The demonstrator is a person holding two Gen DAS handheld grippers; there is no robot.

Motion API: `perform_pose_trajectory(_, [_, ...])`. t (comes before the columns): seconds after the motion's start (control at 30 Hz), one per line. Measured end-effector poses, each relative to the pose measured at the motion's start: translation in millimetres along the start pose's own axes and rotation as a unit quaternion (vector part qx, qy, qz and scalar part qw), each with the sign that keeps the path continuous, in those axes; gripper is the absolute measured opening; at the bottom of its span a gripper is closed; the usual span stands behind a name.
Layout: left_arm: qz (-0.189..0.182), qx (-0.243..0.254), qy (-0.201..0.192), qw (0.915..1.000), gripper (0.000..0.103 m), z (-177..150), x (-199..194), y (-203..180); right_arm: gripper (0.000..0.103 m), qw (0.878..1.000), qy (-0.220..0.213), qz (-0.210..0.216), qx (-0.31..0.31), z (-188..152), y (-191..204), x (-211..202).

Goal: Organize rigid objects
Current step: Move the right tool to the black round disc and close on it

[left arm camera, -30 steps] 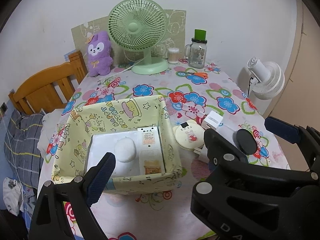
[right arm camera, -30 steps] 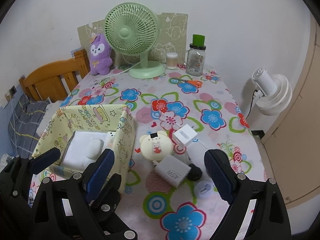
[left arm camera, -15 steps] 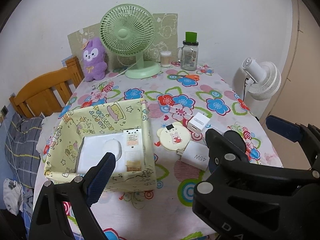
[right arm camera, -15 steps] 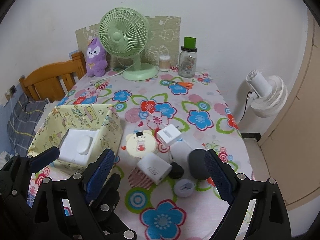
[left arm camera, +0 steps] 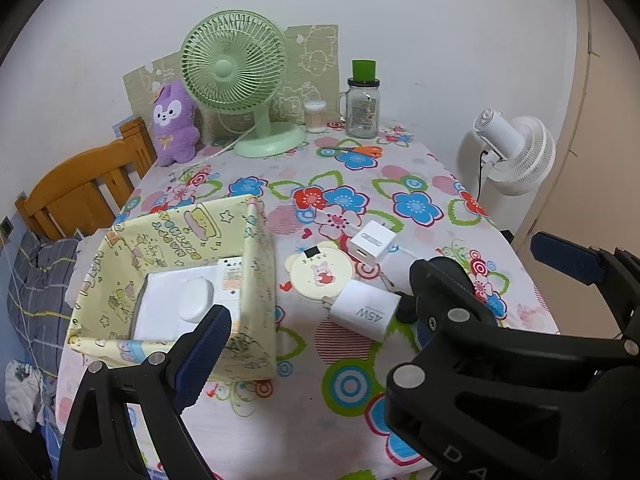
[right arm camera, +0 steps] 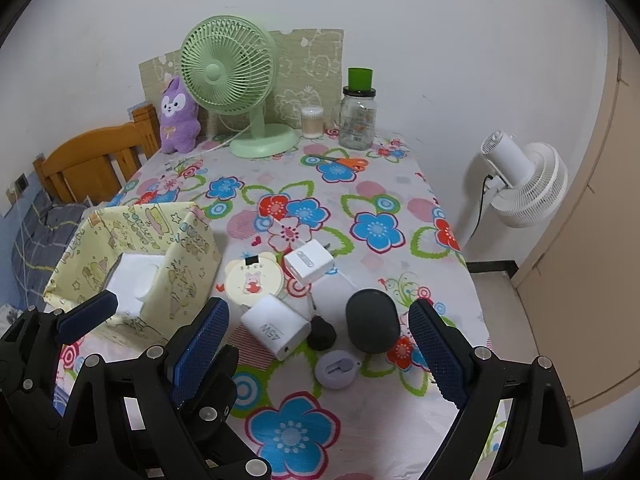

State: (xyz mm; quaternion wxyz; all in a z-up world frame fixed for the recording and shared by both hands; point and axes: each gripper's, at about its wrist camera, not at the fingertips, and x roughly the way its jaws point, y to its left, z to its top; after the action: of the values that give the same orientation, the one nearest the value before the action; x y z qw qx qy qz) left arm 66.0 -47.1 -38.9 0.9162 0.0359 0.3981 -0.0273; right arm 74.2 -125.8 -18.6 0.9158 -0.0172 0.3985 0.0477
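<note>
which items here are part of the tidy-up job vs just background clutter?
Job items:
yellow cartoon-print fabric box
white 45W charger block
small white cube plug
cream bear-shaped round compact
dark grey oval speaker
lilac round disc

Lying about:
green desk fan
purple plush toy
glass jar with green lid
orange-handled scissors

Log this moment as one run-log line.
left tongs: open, empty | right tongs: open, above 45W charger | yellow fabric bin: holds white box | loose gadgets beside bin
</note>
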Motion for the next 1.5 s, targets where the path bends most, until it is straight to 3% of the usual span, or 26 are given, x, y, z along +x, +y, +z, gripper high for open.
perform_pose_trajectory(0.67, [0.002,-0.006,-0.001,1.0000,0.096,-13,30,-31,0.093,0.999,0.015,0.028,-0.006,-17,-33,33])
perform_pose_trajectory(1.5, [0.010,-0.008,0.054,0.9985,0.095,-13,99,-45,0.092,0.998,0.061,0.019,-0.005,-20,-57,107])
